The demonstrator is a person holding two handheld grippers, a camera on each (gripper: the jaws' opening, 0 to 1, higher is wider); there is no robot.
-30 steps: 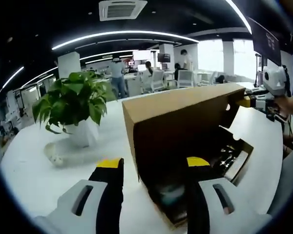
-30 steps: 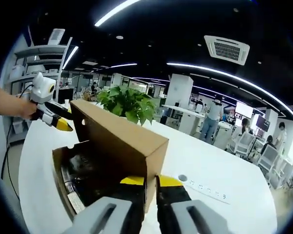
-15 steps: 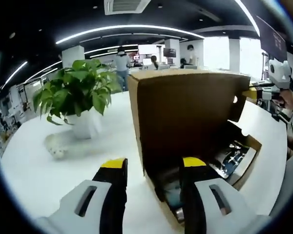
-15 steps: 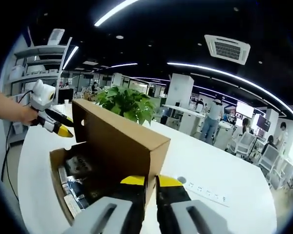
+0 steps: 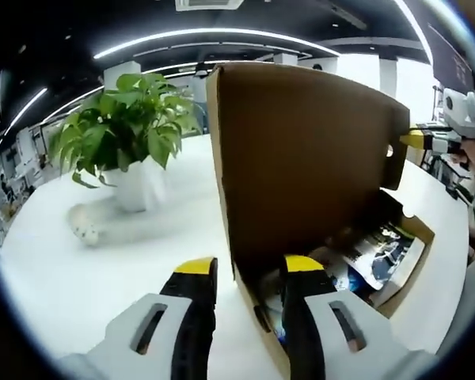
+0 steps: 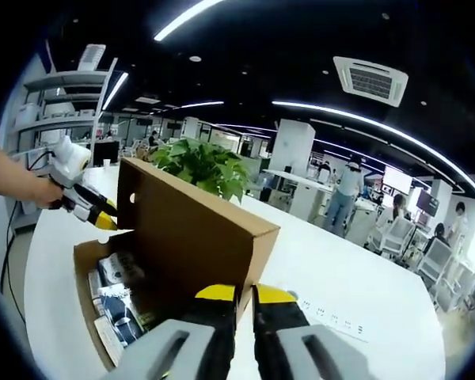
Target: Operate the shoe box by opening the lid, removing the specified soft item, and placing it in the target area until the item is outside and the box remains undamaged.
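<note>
In the right gripper view, the right gripper [image 6: 245, 294] is pinching the near corner of the raised cardboard lid [image 6: 191, 229], its yellow-tipped jaws pressed against the flap's edge from both sides. In the left gripper view, the left gripper [image 5: 245, 269] is straddling the opposite end of that lid [image 5: 305, 158]; the jaws are standing spread, one on the outer face and one inside the box, and I cannot tell whether they are touching the cardboard.

The lid is standing upright, hinged along the far side of the shoe box [image 6: 91, 313]. The open box is holding dark printed packets and papers [image 5: 380, 249]; the soft item cannot be singled out among them.

The box is sitting on a white counter [image 5: 103, 261]. A potted plant [image 5: 123, 138] is standing behind the lid, with a small pale object [image 5: 83, 231] lying beside it. Office workers are showing in the background.
</note>
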